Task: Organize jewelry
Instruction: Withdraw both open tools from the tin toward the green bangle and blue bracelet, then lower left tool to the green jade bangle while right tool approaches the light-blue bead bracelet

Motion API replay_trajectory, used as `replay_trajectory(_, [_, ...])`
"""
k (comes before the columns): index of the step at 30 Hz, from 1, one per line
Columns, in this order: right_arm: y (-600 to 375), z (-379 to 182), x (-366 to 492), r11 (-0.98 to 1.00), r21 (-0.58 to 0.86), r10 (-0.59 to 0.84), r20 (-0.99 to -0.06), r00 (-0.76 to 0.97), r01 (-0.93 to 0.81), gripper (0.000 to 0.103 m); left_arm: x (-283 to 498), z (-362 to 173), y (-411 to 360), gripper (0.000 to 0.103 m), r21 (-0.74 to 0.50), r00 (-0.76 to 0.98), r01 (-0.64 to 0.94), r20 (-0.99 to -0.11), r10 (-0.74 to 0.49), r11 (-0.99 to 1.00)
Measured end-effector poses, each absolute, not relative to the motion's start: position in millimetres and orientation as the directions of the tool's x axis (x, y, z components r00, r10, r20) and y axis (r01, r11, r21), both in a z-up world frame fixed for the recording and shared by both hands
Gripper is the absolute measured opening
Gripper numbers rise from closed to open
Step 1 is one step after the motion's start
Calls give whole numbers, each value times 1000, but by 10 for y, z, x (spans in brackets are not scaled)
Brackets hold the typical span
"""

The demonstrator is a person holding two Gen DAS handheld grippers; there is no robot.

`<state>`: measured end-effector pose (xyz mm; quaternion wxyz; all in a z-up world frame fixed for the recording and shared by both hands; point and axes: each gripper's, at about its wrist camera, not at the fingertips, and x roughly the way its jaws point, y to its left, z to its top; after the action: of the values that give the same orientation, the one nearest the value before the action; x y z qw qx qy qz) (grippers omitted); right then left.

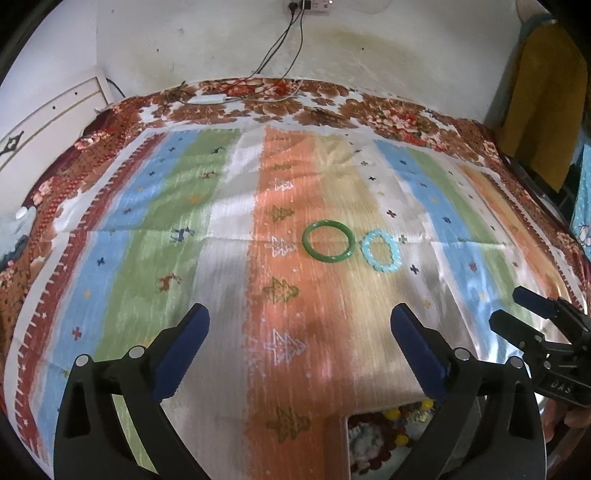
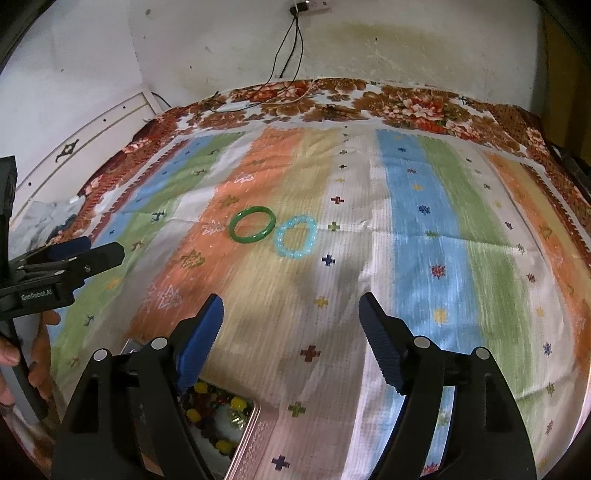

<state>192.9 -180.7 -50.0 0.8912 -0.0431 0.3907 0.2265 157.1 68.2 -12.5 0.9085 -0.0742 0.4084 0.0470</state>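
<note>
Picking up one of the two loose bracelets looks like the step in hand. Left gripper is spread wide and holds nothing; right gripper is likewise wide and holds nothing. Both hover above the bed, well short of the jewelry.

Green bangle lies flat near the middle of the mat, on the orange and tan stripes. Blue bead bracelet lies just beside it, to the right; touching or a hair apart, cannot tell. Tin box, already holding beaded pieces, sits at the near edge of the mat, under the grippers.

Judgement: the bangle is rigid and smooth, so pinch across the band at the side away from the beads. Come down steeply, since the soft bedding gives and fingers can snag the weave. The bead bracelet will probably sag when lifted, so carry it low to the box.

Surface: striped woven mat with small tree and cross motifs, spread over a floral bedsheet on the bed. Room: stained white wall, wall socket with black cables trailing to the far edge of the bed.
</note>
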Motion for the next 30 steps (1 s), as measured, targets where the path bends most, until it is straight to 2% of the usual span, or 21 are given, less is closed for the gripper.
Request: replay_trajectory(30, [-1636, -663, 2458, 908, 94, 339, -737, 584, -407, 78, 2184, -354, 681, 97, -69, 646, -128, -763, 30, 989])
